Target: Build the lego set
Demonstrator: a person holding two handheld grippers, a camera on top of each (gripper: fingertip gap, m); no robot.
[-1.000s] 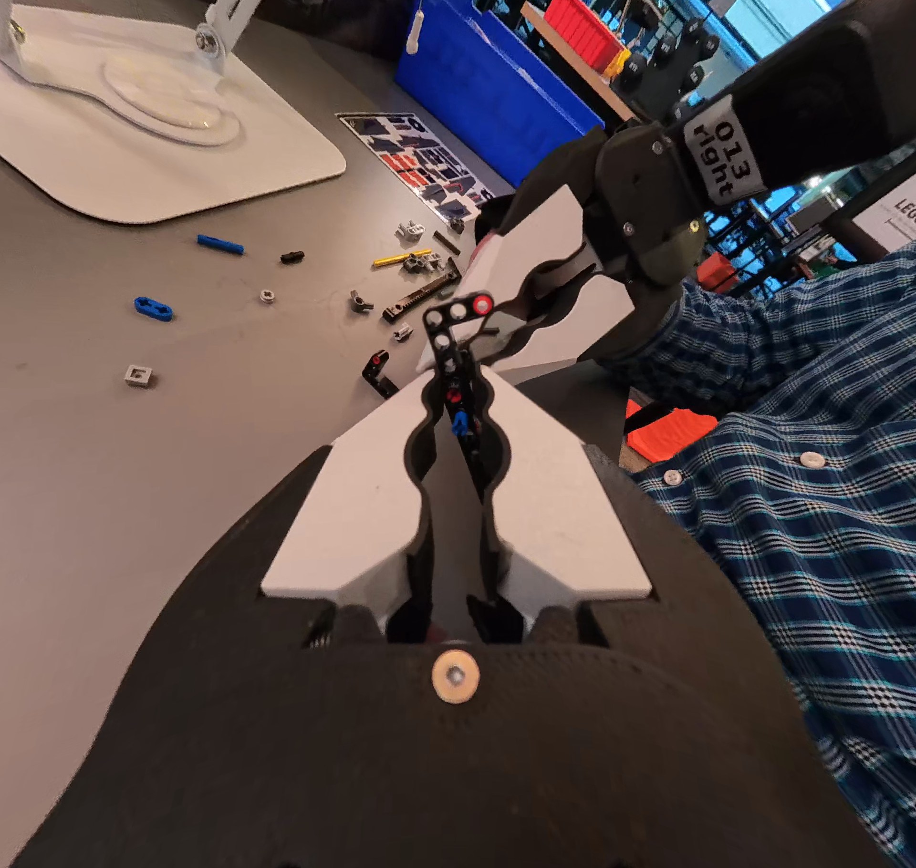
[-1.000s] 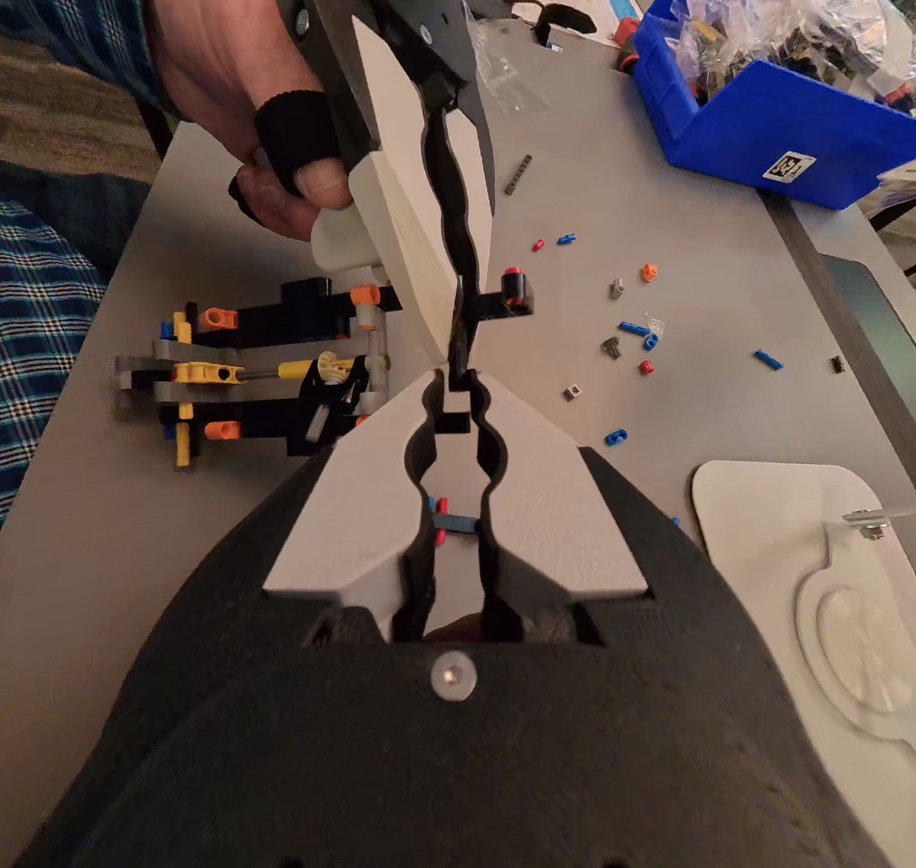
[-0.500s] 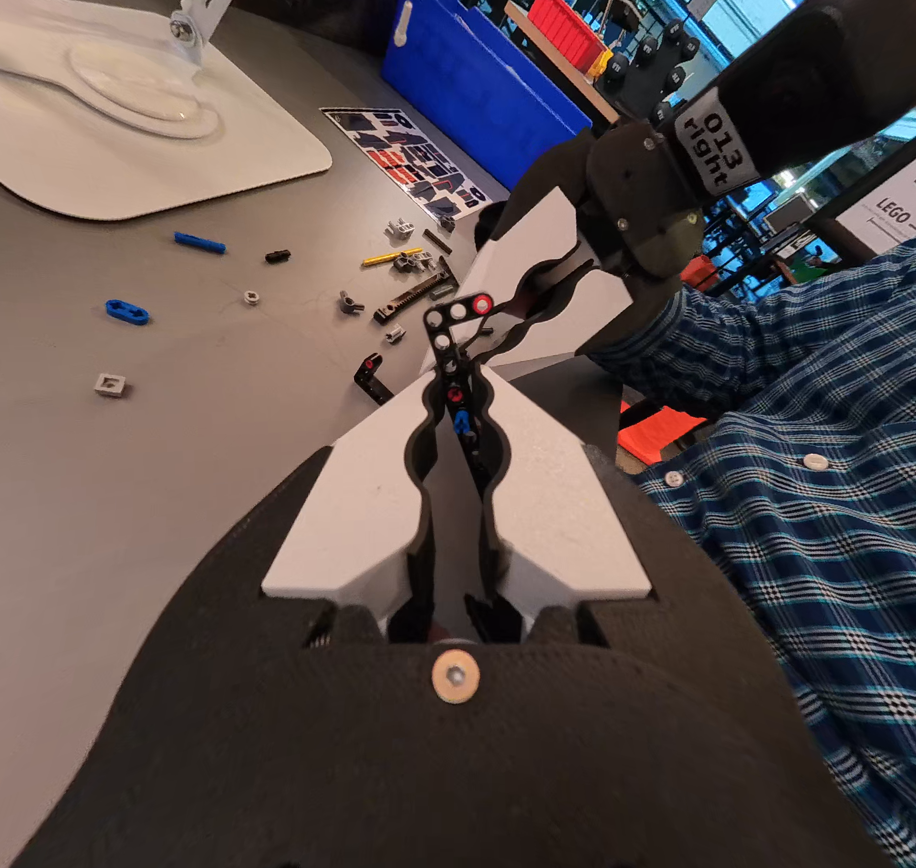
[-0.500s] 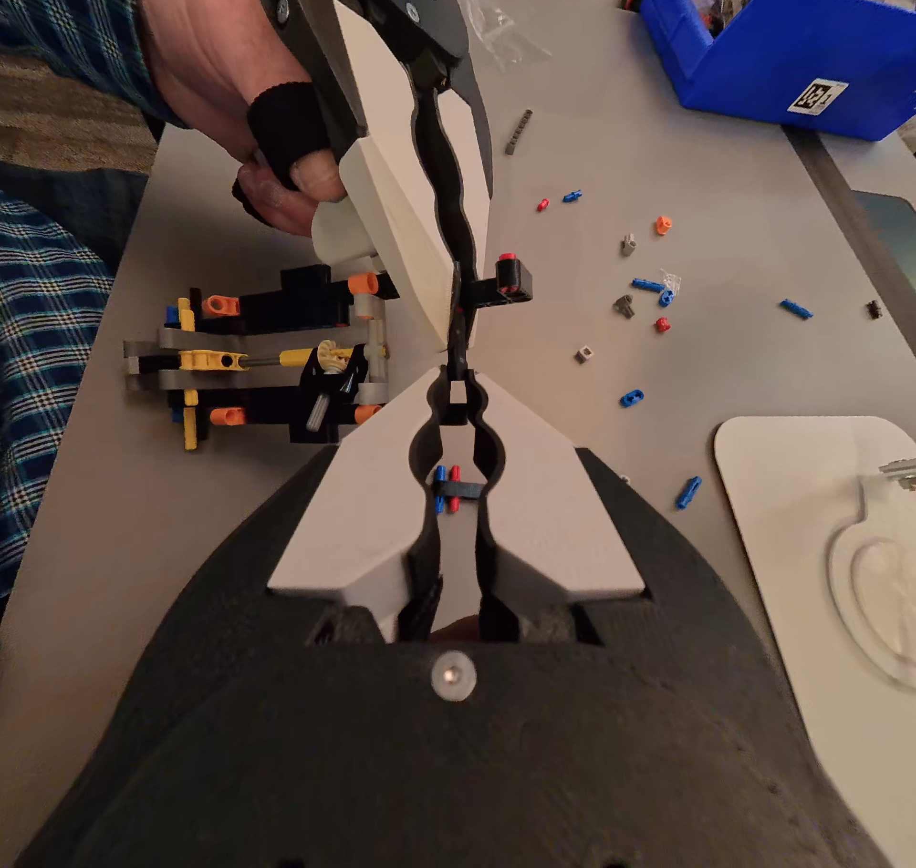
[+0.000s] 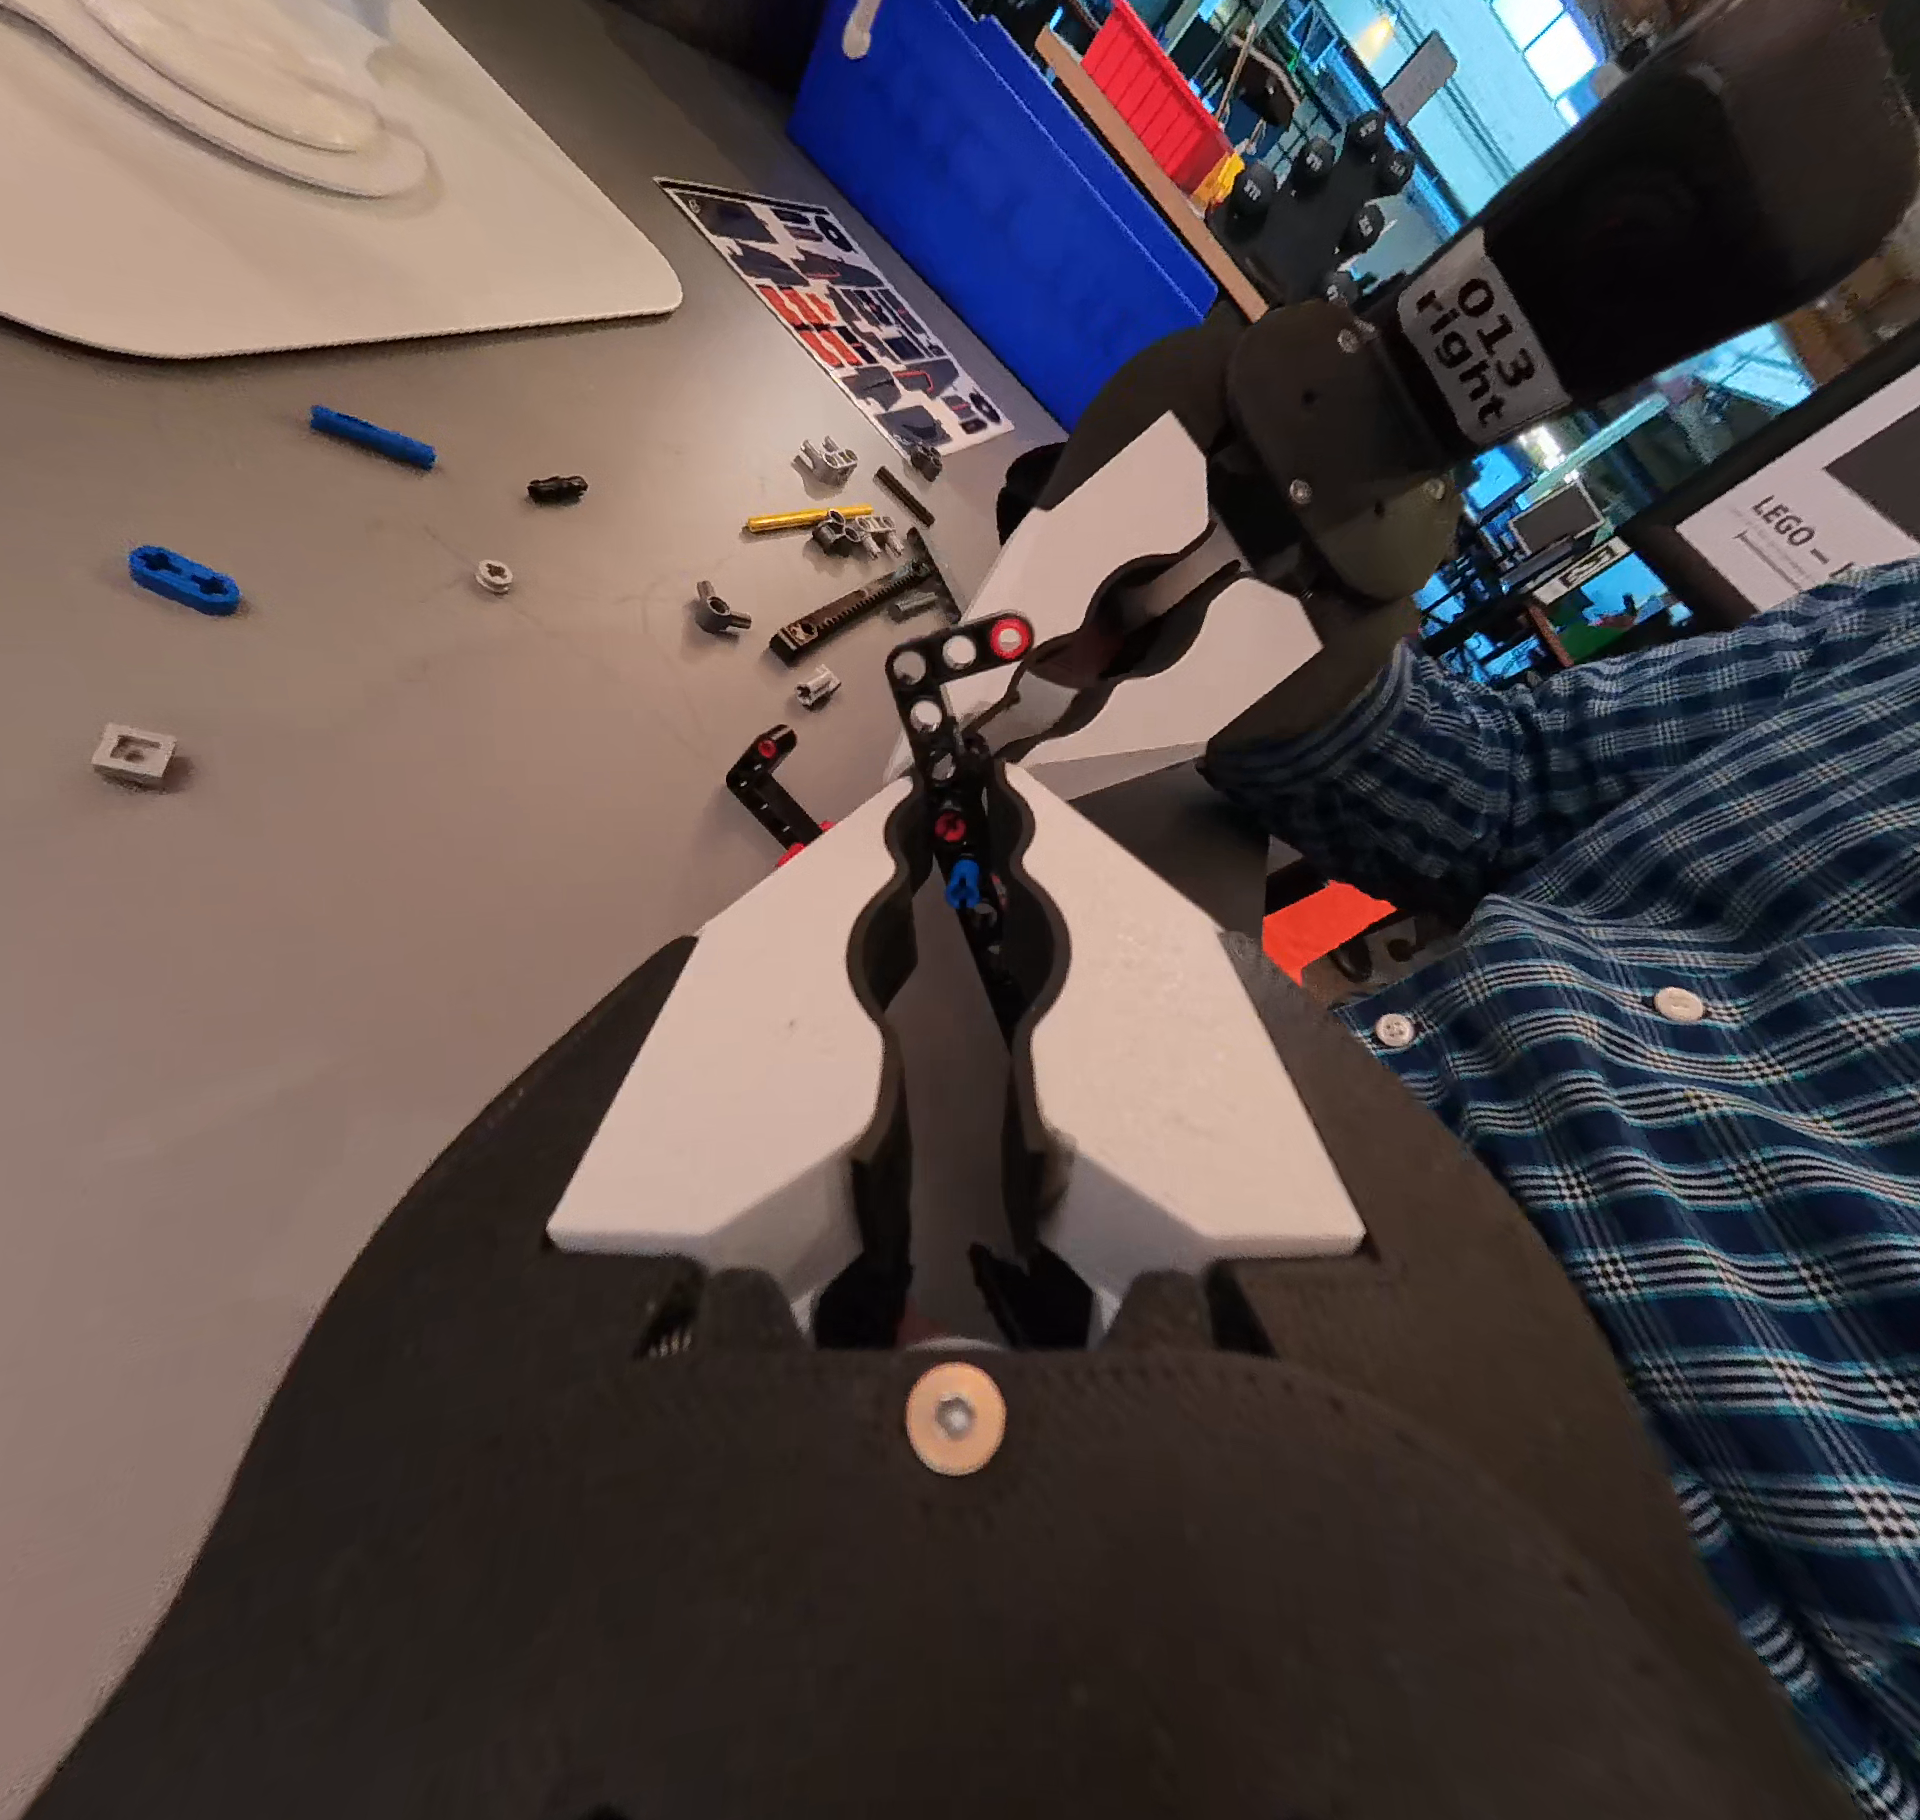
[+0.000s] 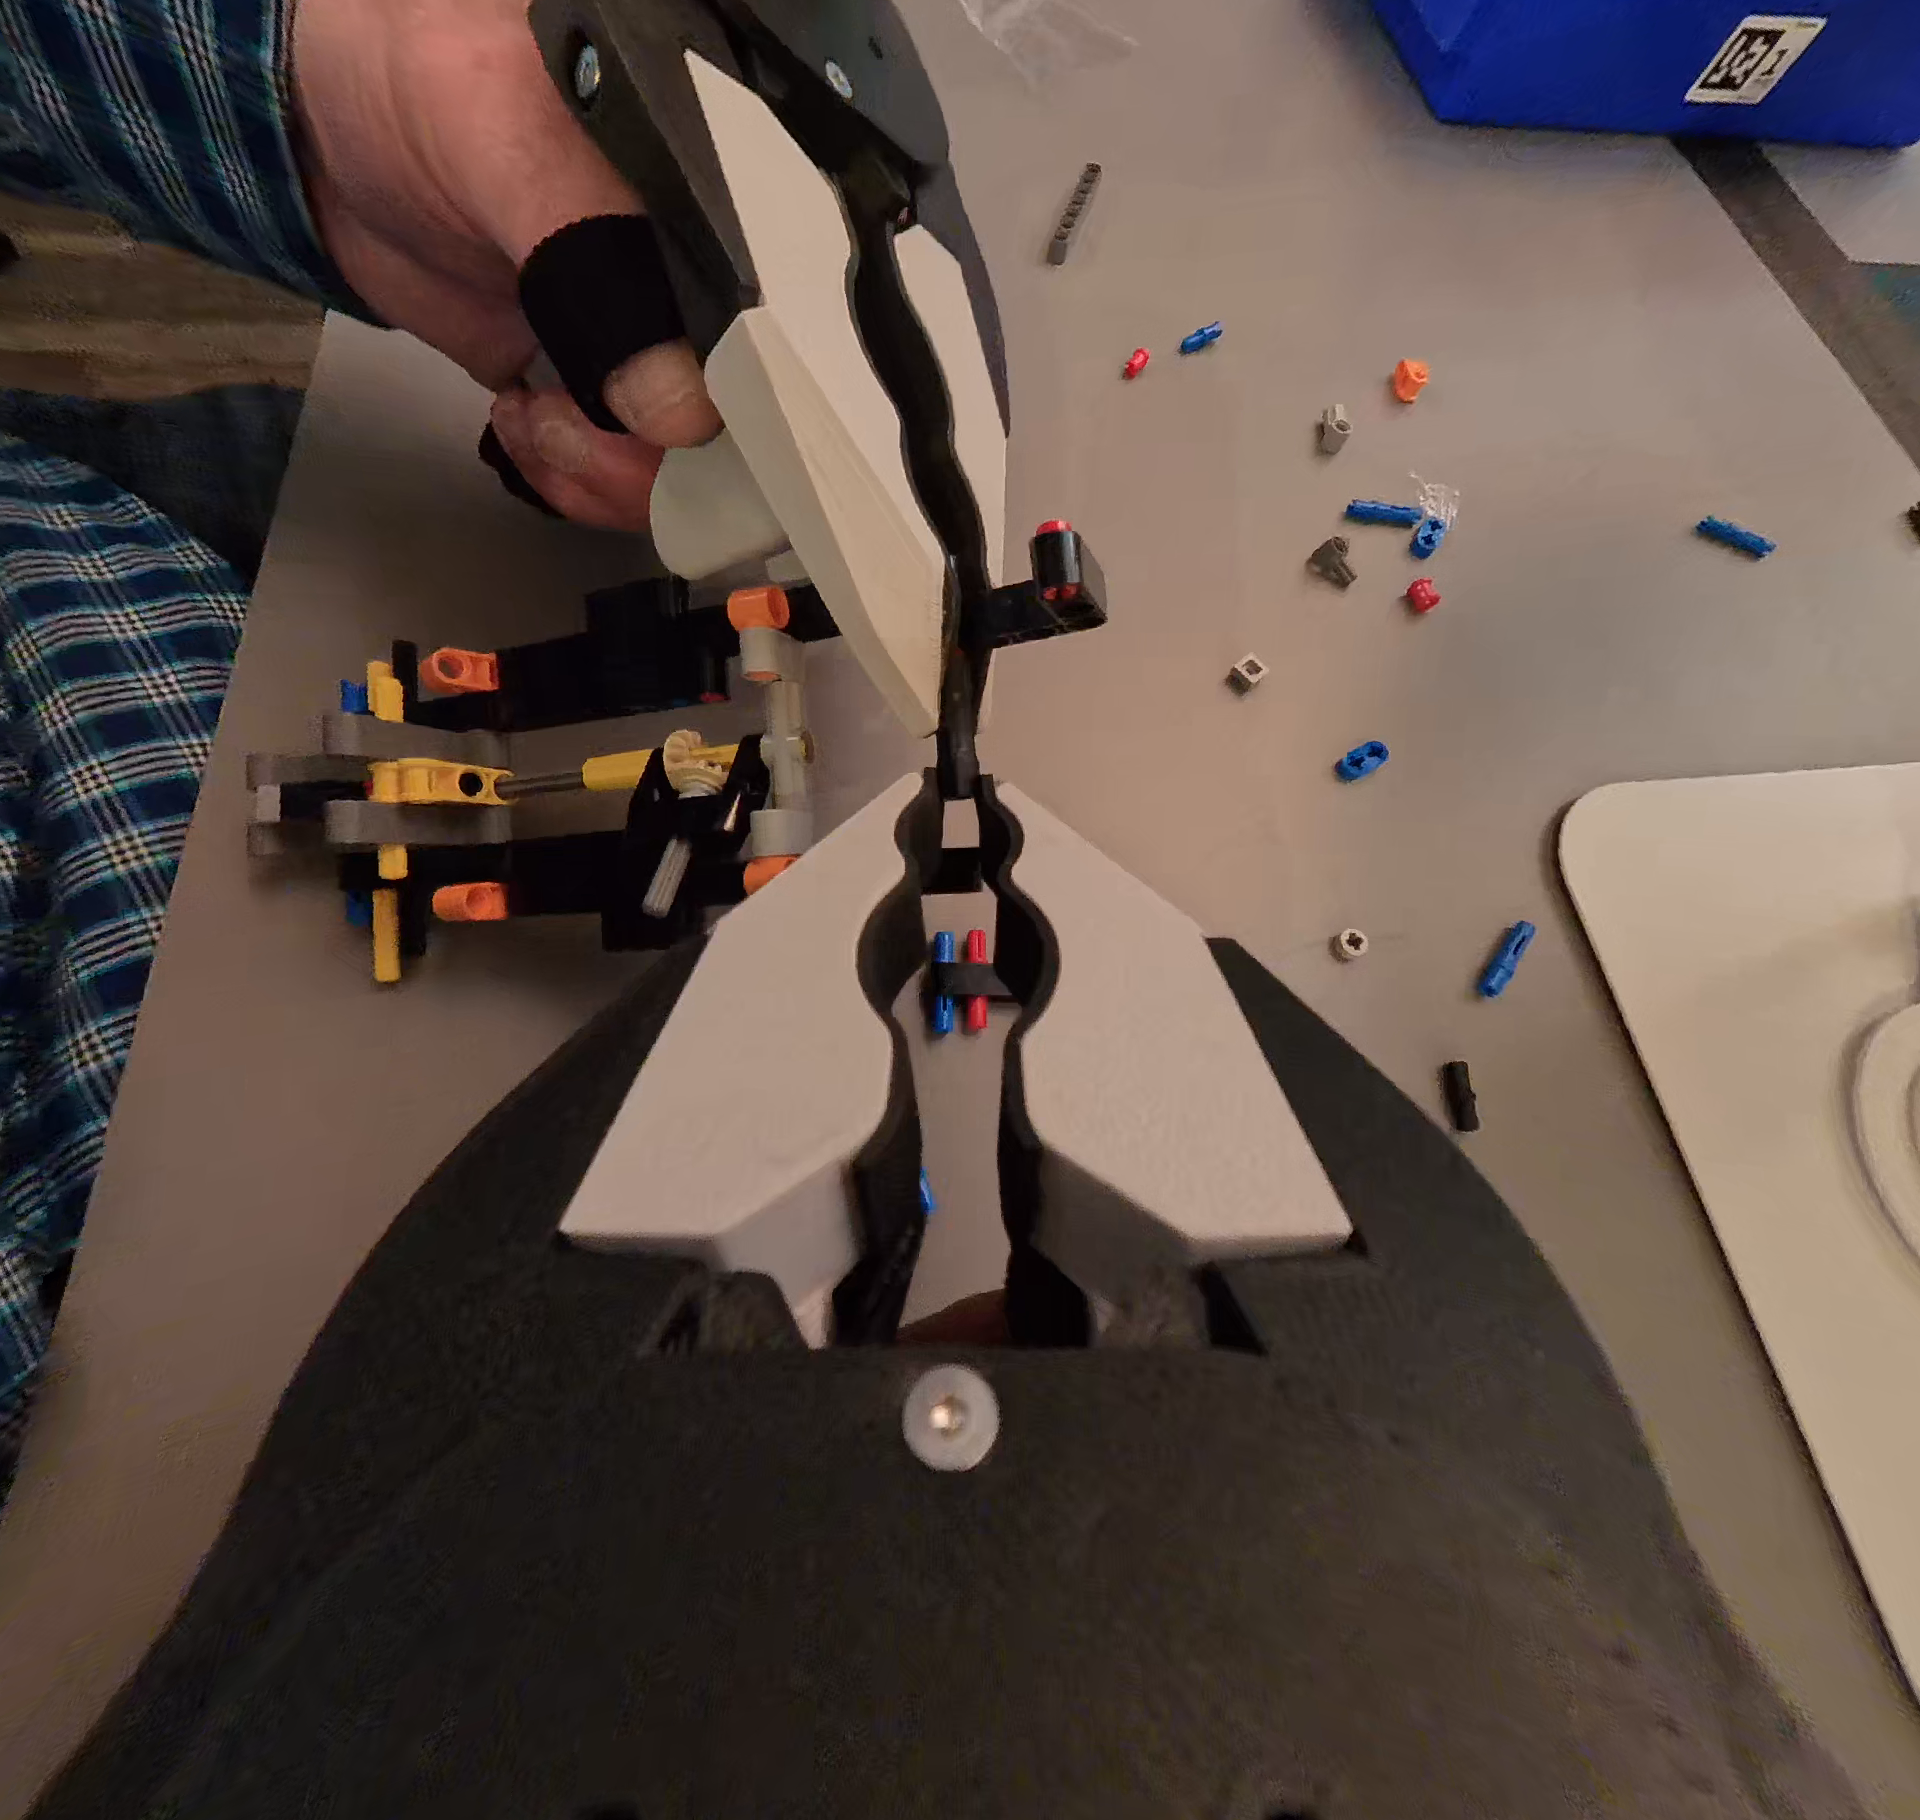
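A black L-shaped beam (image 5: 923, 712) with a red pin at its short end is held above the grey table (image 5: 312, 939). My left gripper (image 5: 951, 794) is shut on its long arm, where a red and a blue pin sit between the fingers. My right gripper (image 5: 1003, 731) comes in from the upper right, its tips closed on the beam. In the right wrist view my right gripper (image 6: 956, 796) meets the left gripper (image 6: 961, 731) tip to tip, and the beam's short arm (image 6: 1044, 612) juts right. A black piece with blue and red pins (image 6: 958, 981) shows in the right gap. A partial build (image 6: 582, 783) lies at left.
A blue bin (image 5: 987, 181) and a sticker sheet (image 5: 842, 316) lie at the back. A white lamp base (image 6: 1766, 991) is at right. Loose pins and small parts (image 6: 1382, 523) are scattered around. Another black L beam (image 5: 769, 783) lies under the grippers. A hand (image 6: 447, 191) holds the left gripper. Only a small space, under 4 cm, lies between the two pairs of fingers.
Both grippers stay shut on the beam. The pair has drifted a little over the table, and the pinned piece in the right gap has slid toward the tips.
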